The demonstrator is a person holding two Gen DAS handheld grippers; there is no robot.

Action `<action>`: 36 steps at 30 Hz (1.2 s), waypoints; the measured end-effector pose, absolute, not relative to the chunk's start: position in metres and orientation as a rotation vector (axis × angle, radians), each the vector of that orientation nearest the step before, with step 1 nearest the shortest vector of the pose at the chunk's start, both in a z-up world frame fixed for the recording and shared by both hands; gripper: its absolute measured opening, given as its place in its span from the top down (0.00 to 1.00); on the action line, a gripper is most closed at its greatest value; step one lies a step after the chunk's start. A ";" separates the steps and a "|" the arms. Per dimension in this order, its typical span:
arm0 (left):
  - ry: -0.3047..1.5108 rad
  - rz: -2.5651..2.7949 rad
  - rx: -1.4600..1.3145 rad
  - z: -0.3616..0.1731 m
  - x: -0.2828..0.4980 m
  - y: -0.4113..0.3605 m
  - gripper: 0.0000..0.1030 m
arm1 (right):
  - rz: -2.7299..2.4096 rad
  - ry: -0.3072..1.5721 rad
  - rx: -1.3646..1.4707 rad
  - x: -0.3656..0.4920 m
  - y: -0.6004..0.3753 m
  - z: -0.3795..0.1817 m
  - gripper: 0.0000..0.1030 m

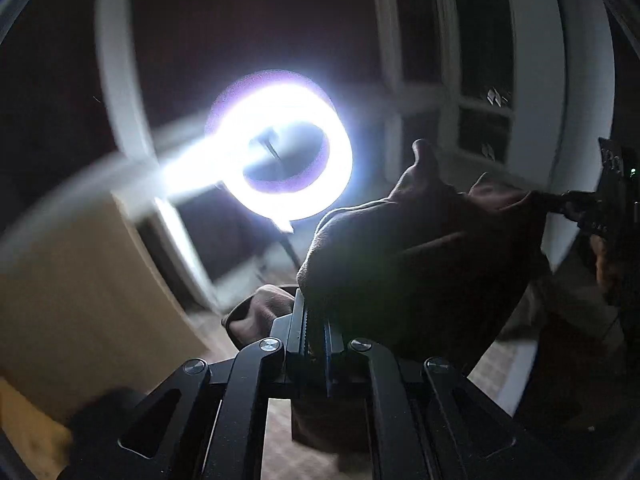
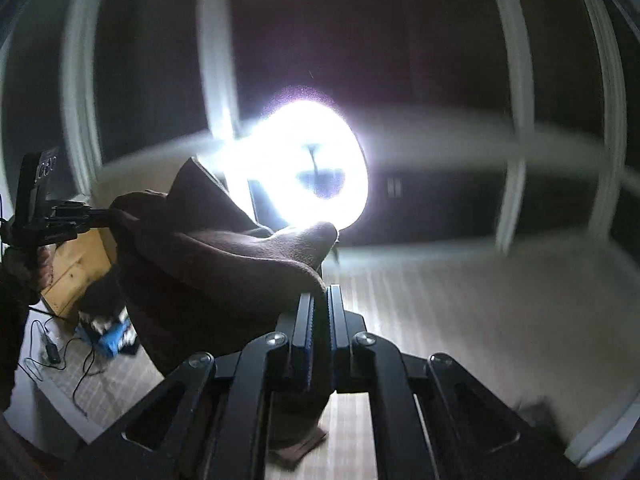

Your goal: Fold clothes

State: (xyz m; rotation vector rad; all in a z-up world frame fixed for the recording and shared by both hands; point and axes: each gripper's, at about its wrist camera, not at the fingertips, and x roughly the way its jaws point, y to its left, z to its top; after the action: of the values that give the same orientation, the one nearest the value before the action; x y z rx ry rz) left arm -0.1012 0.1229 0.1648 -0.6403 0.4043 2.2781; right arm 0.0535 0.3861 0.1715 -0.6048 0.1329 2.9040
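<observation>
dark brown garment [image 1: 420, 256] pinched between left gripper [image 1: 316, 320] and right gripper [image 1: 560, 202], bright ring light [image 1: 340, 184] behind

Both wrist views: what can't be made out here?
- Brown garment: backlit by the ring light, type unreadable in either view.
- Its lower part: hidden behind the left claw and the right claw.
- Background frames: motion-blurred.
- Floor clutter: too small, right view.

A soft dark brown cloth [image 1: 420, 264] is held up in the air, bunched and saggy, pinched at one end by the left gripper [image 1: 316, 320] and at the other end by the right gripper [image 2: 318, 300].
</observation>
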 end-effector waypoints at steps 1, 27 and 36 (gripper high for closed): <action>0.411 2.313 -0.595 0.183 -0.092 0.115 0.95 | 2.924 0.094 -0.564 0.056 0.380 0.191 0.94; 0.406 2.572 -0.760 0.140 -0.083 0.070 0.94 | 2.993 -0.175 -0.591 -0.031 0.356 0.165 0.94; 0.469 2.384 -1.395 -0.091 -0.219 0.048 0.83 | 2.577 -0.235 -1.345 -0.149 0.383 -0.069 0.60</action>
State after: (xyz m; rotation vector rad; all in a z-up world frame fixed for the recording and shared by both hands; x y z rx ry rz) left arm -0.2191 0.0480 -0.0911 -1.3949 0.4687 2.3841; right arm -0.1491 0.3834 -0.0687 -1.3448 -0.2347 2.5769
